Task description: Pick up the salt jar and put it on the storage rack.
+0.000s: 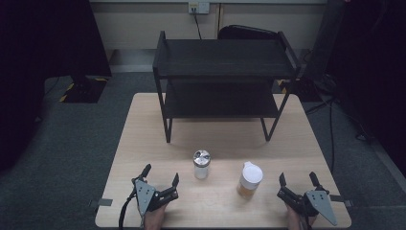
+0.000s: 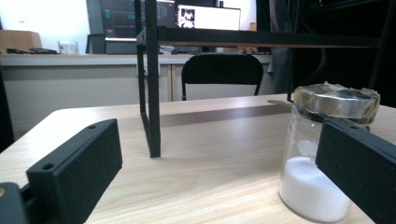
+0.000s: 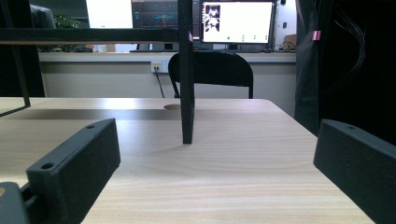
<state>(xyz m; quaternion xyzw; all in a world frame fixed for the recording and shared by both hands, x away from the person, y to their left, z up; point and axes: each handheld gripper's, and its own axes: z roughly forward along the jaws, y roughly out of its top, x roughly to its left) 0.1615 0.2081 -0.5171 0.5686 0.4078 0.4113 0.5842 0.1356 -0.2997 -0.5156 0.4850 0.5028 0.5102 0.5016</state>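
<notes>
Glass jar (image 1: 201, 164) and capped jar (image 1: 250, 180) on pale wood-grain bench (image 1: 143, 139).
Left gripper (image 1: 160, 176), right gripper (image 1: 297, 178): black blocky fingers spread, grasping nothing; foil-capped clear glass, white powder inside.

Glass jar (image 1: 201, 164) with crinkled silver lid, upright, roughly a third full of white powder; stands just ahead and to right of left tool (image 1: 161, 177), apart from it. In left gripper view jar (image 2: 327, 154) sits partly behind that tool's right-hand jaw. White-lidded jar (image 1: 250, 180) of amber contents, upright, left of right tool (image 1: 298, 180).
</notes>
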